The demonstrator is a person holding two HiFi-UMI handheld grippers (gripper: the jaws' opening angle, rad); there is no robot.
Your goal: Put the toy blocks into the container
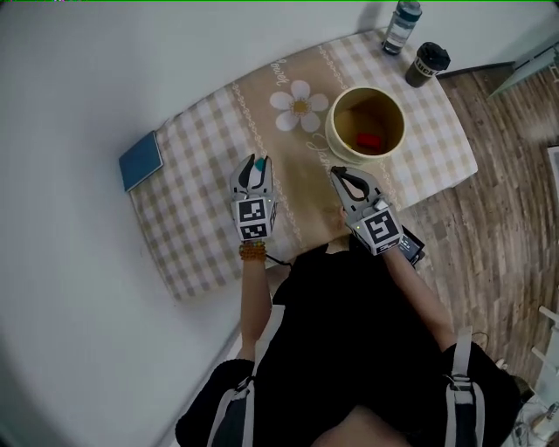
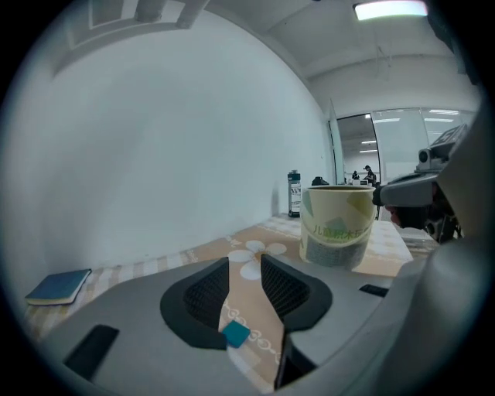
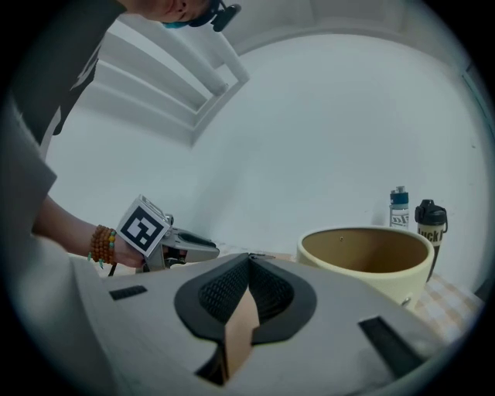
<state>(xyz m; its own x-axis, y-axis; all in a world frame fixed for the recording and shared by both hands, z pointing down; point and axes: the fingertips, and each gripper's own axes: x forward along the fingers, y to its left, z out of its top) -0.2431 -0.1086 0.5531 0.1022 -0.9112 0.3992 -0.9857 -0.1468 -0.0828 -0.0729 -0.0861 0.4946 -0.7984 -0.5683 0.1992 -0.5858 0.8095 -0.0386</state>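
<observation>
A cream round container stands on the checked cloth, with one red block lying inside it. My left gripper hovers over the cloth, left of the container. A small teal block sits low between its jaws, against the left pad. Cloth shows between the block and the right pad. The same teal block shows at the fingertips in the head view. My right gripper is just in front of the container, its pads closed tip to tip with nothing between them.
A blue book lies at the table's left edge. A bottle and a dark cup stand at the far right corner behind the container. The table ends close on the right, above the wooden floor. A white wall borders the far side.
</observation>
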